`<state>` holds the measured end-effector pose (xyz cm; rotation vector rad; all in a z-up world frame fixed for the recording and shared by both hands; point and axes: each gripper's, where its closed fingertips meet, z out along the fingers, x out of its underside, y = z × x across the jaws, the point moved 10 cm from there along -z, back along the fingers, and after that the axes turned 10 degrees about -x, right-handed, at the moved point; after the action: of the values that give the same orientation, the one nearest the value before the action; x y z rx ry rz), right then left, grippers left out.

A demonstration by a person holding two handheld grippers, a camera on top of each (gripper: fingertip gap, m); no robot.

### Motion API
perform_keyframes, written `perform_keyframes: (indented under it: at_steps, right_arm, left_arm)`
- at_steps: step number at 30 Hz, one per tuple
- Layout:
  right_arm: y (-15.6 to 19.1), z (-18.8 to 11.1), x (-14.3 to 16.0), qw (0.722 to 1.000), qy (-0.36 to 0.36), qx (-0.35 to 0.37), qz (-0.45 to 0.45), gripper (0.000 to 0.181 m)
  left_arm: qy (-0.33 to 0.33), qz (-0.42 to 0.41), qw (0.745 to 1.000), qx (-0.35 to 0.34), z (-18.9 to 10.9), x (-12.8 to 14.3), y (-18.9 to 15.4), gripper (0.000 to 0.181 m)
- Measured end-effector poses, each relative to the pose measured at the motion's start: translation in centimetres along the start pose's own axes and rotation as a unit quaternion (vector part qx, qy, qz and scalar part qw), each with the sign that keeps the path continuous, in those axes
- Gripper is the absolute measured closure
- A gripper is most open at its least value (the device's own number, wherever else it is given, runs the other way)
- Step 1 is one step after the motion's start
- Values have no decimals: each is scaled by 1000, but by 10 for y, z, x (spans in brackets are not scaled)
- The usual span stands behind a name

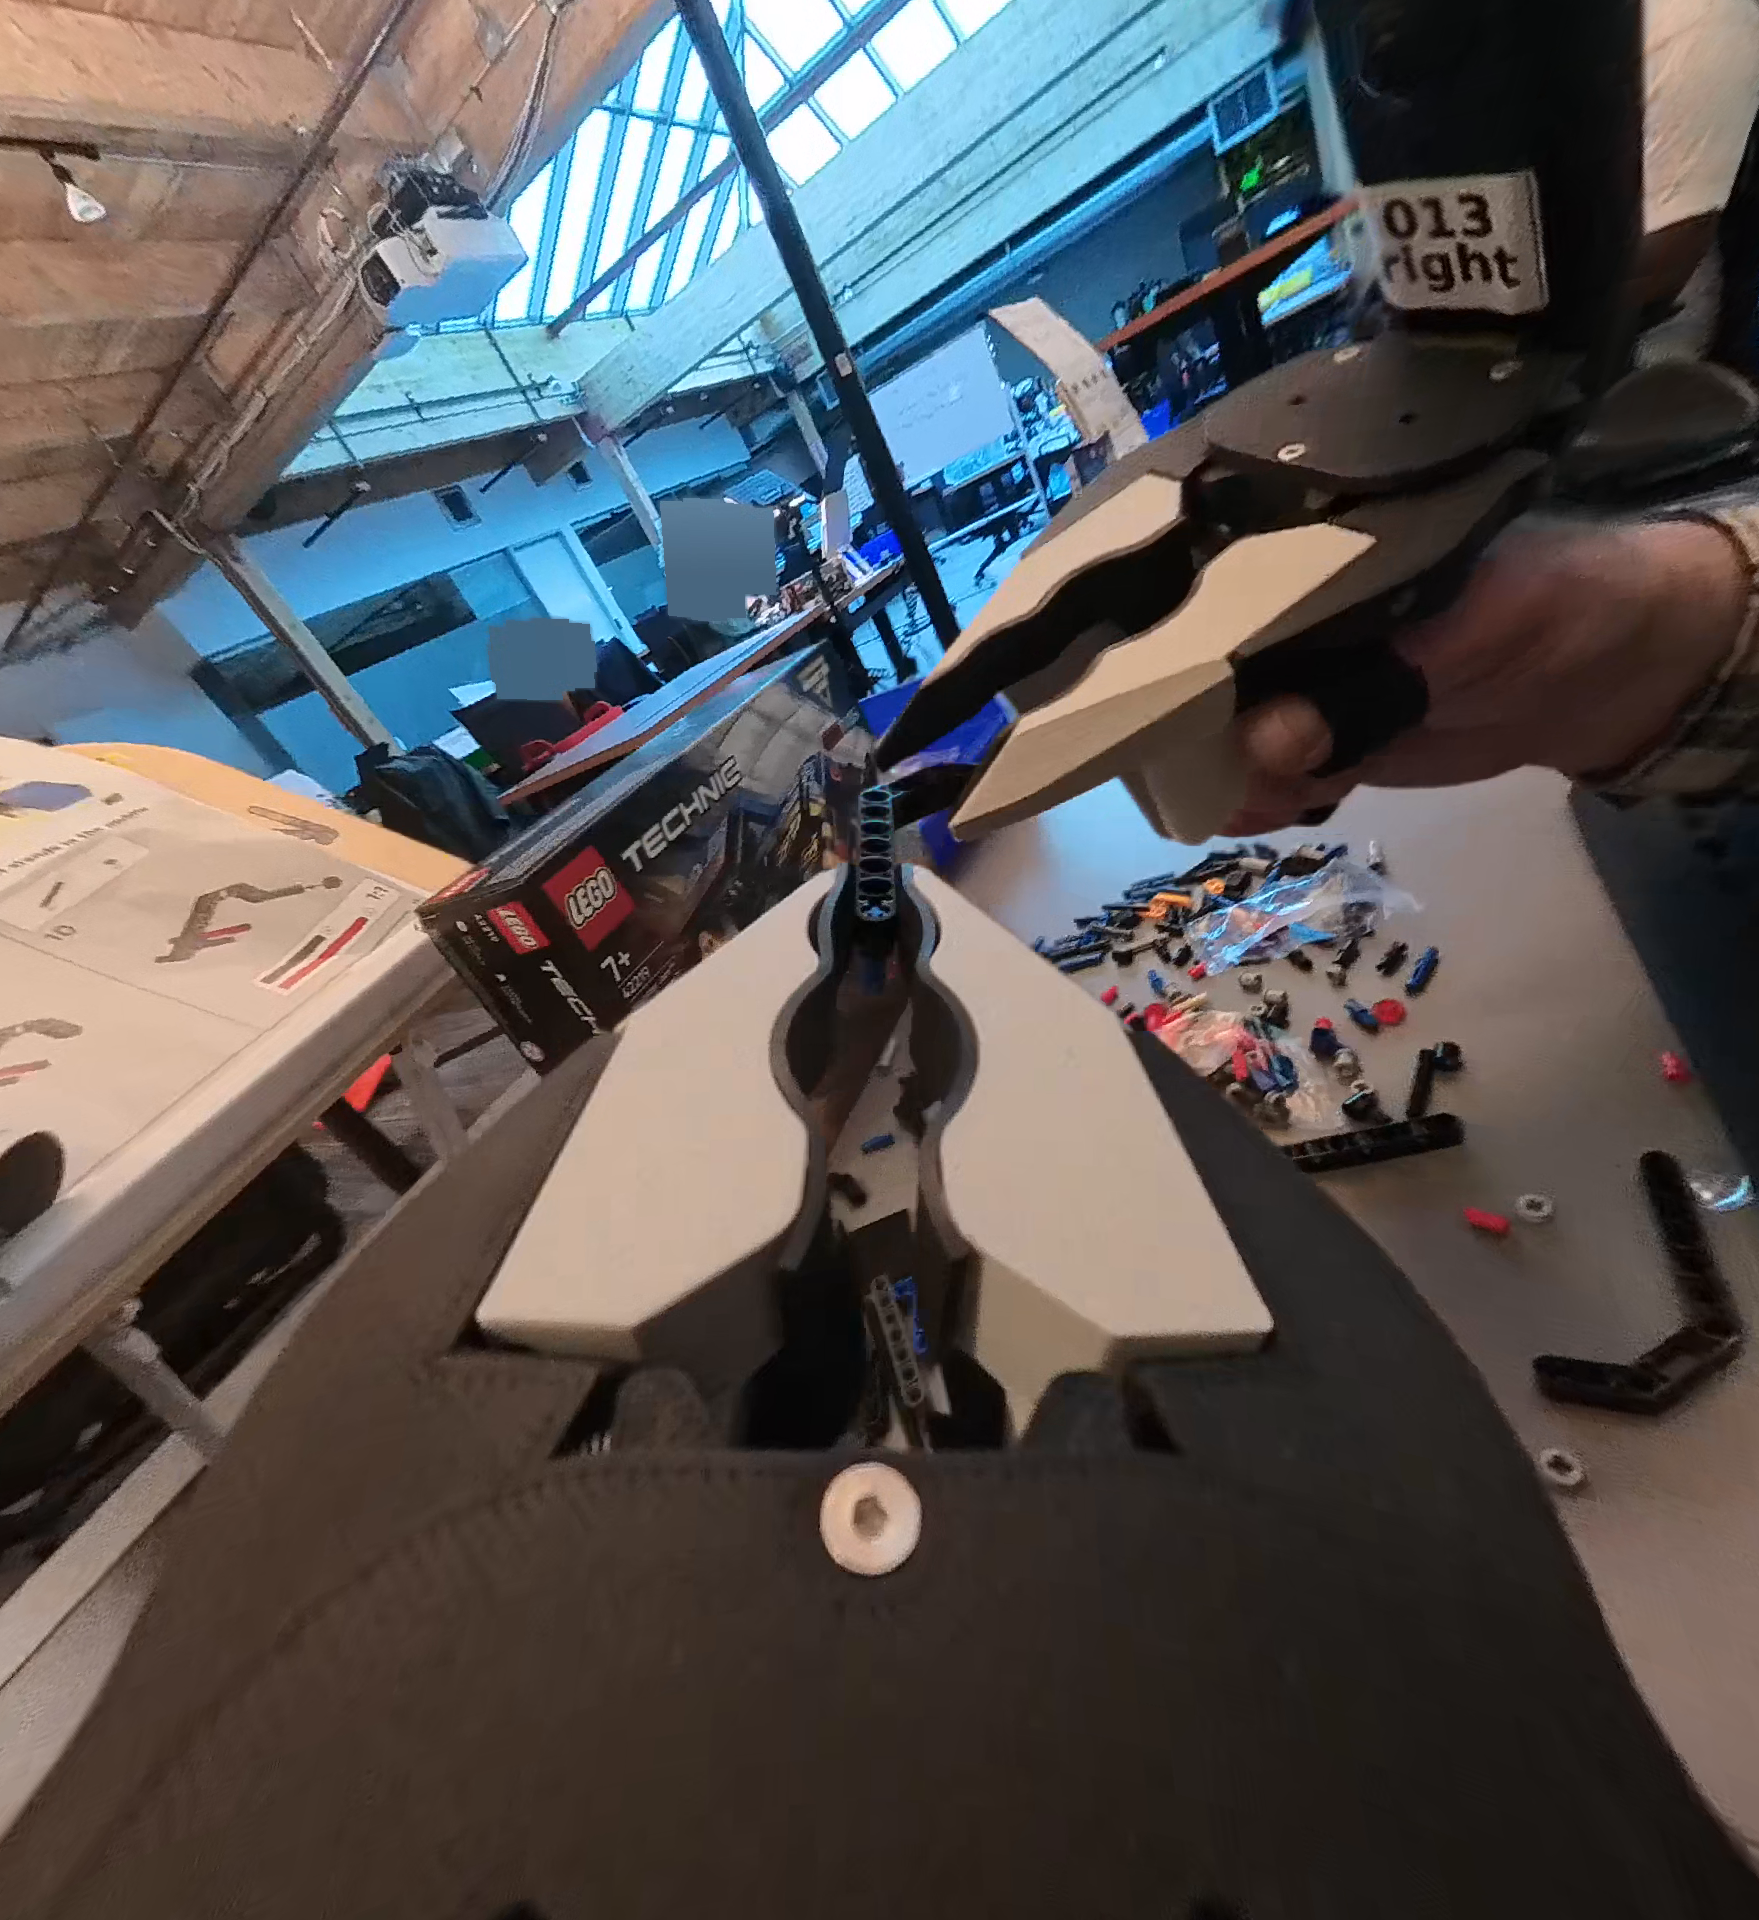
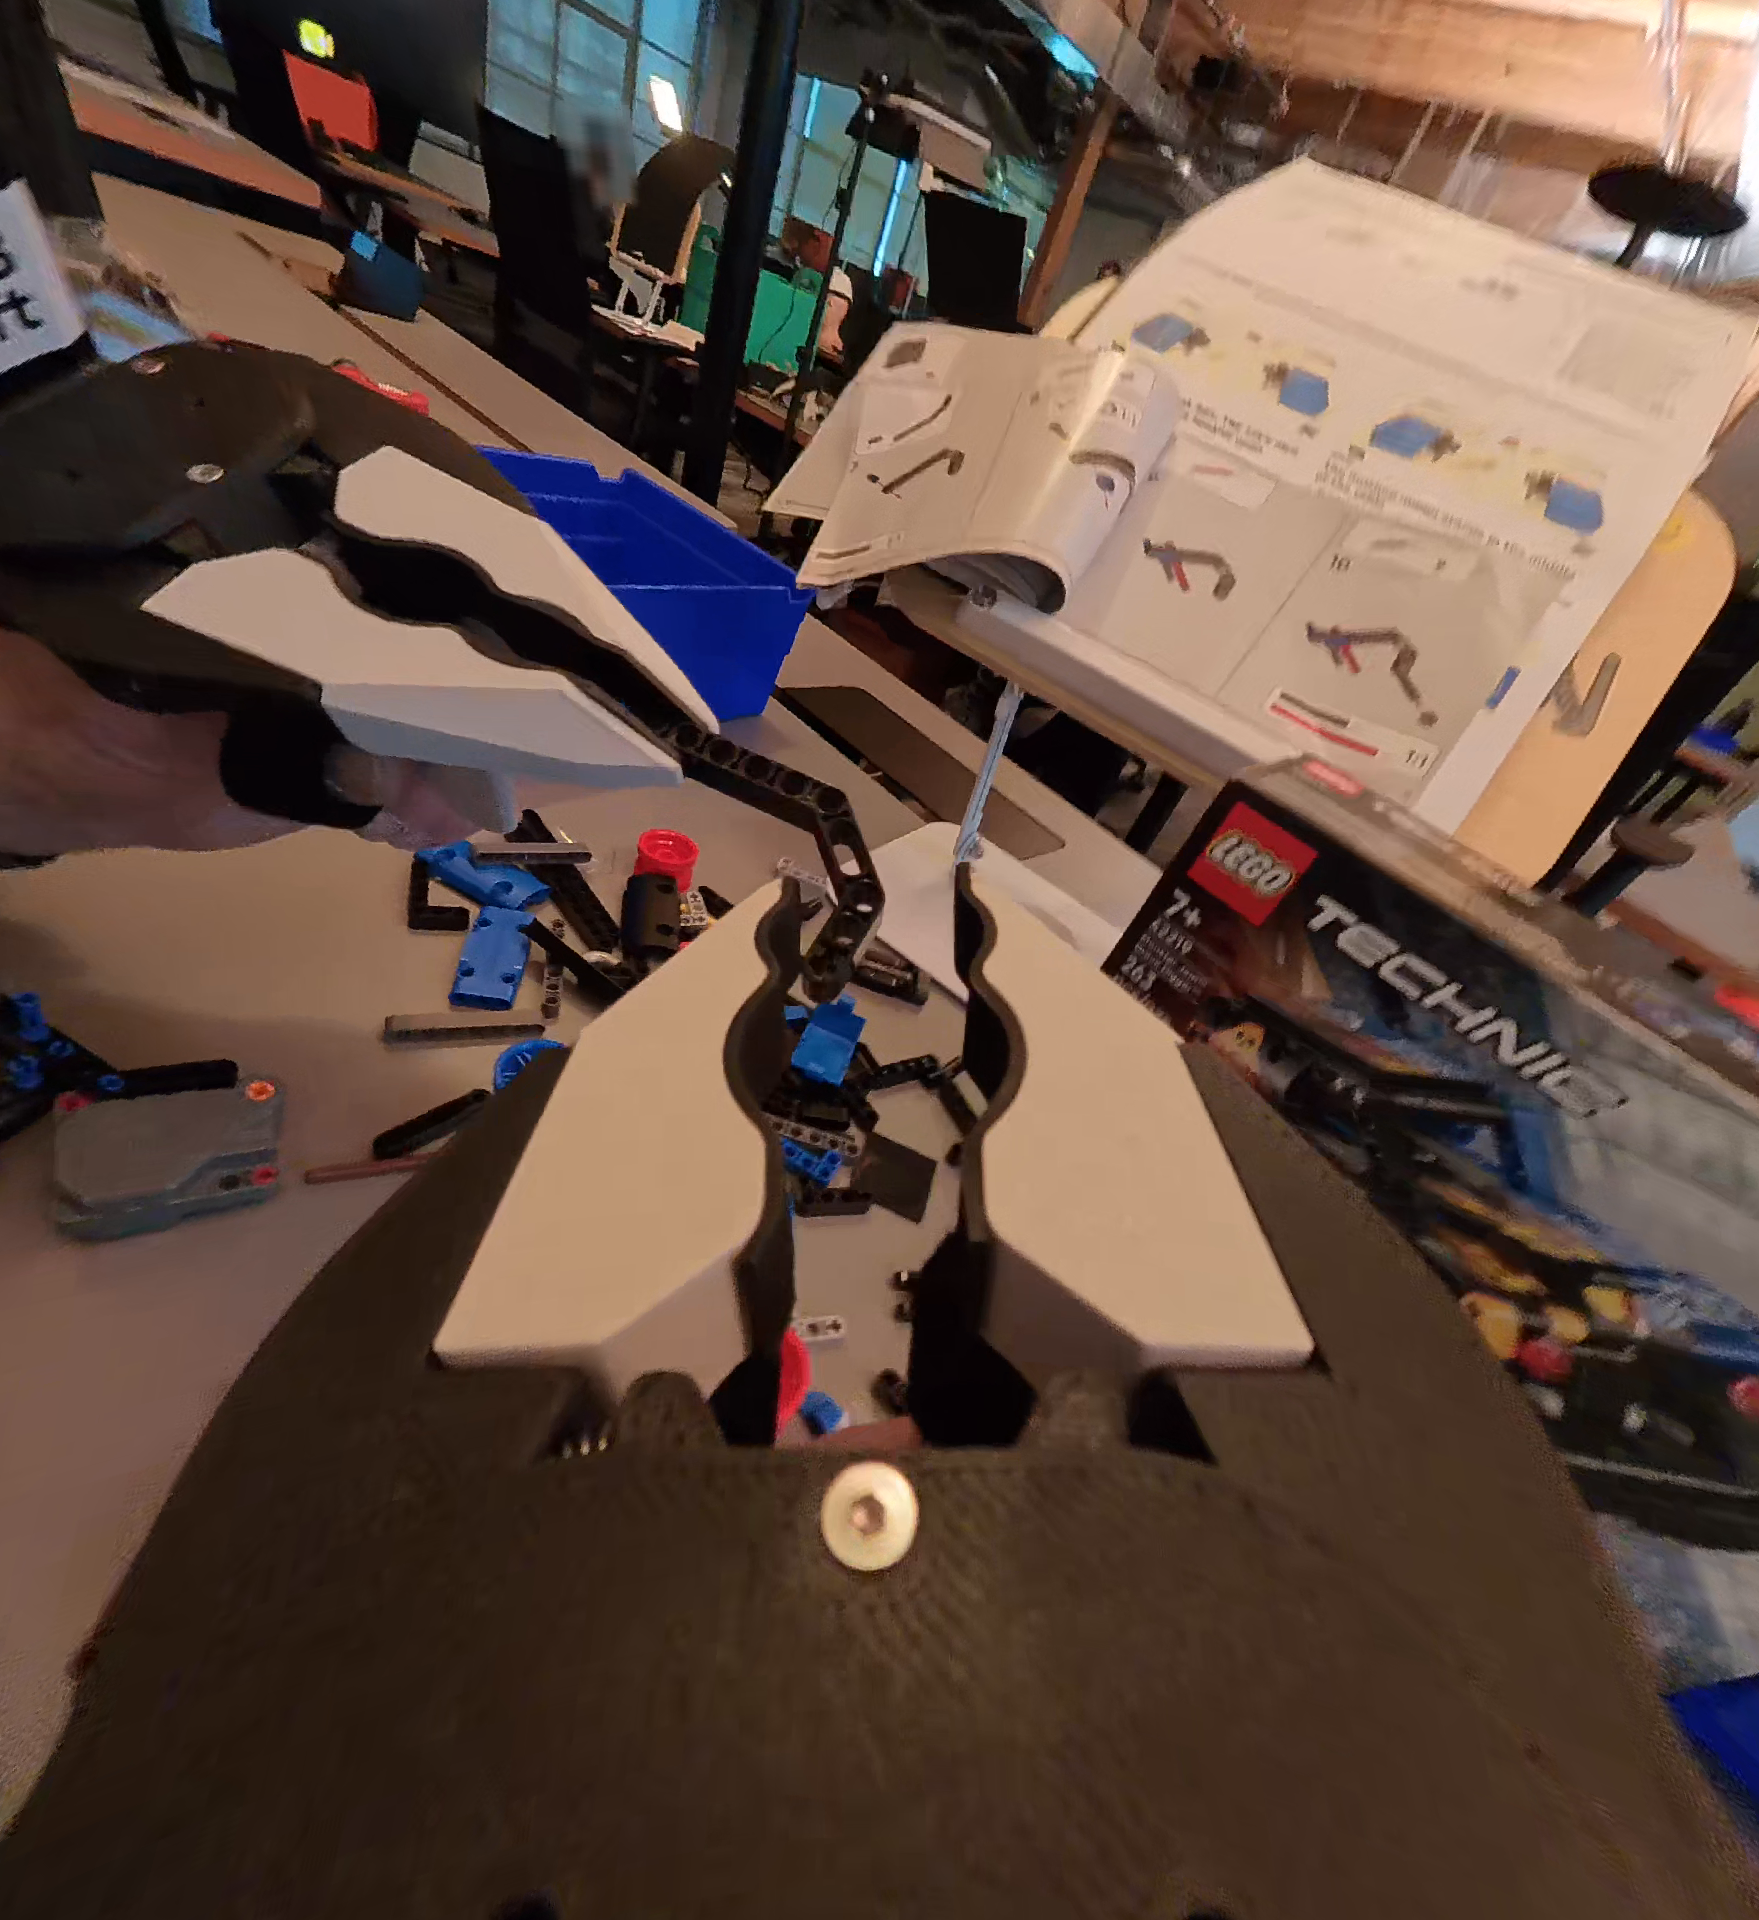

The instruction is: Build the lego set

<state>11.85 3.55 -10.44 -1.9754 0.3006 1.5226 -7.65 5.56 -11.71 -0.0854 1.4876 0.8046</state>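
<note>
My left gripper (image 1: 875,883) is shut on a black bent Technic beam (image 1: 876,821), which sticks out past its fingertips, end-on to this camera. In the right wrist view the left gripper (image 2: 683,743) comes in from the left, and the beam (image 2: 833,862) runs right and then bends down. My right gripper (image 2: 870,894) is open, and the beam's free end lies between its fingertips, close to the left finger (image 2: 771,935). In the left wrist view the right gripper (image 1: 922,790) comes in from the upper right, with its tips at the beam's far end.
Loose black, blue and red parts (image 2: 542,935) and plastic bags (image 1: 1270,914) lie on the grey table (image 1: 1581,935). A grey block (image 2: 168,1153) and a small black-and-blue assembly (image 2: 23,1091) sit left. The set box (image 2: 1426,987), open instruction booklet (image 2: 1270,520) and blue bin (image 2: 667,561) stand behind. A black L-beam (image 1: 1675,1309) lies right. Left tips to right tips: about 5 centimetres.
</note>
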Motion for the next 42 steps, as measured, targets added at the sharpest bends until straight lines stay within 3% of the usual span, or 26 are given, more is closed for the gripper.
perform_keyframes:
  at_steps: [3, 7, 14, 21, 32, 39, 42]
  right_arm:
    - [7, 3, -4, 994, 32, 4, -102, 152]
    - [15, 9, -8, 979, 73, -9, -189, 152]
    - [15, 15, -4, 969, 116, -46, -214, 169]
    - [18, 18, 1, 962, 108, -1, -250, 173]
    - [23, 21, 9, 952, 83, 32, -293, 174]
    - [22, 20, 13, 950, 65, 47, -301, 174]
    - [20, 19, 13, 950, 61, 50, -302, 174]
  left_arm:
    - [-6, -3, 1000, 9, -1, -1, 1, 177]
    - [8, 53, 998, 21, 0, -3, -7, 176]
    - [29, 149, 988, 23, 0, -3, -18, 176]
    - [42, 115, 992, 12, -1, 0, -11, 164]
    - [57, 19, 997, 37, -2, 6, 1, 168]
    - [83, -44, 995, 35, 2, 14, 9, 160]
    - [71, -66, 994, 51, 2, 12, 8, 172]
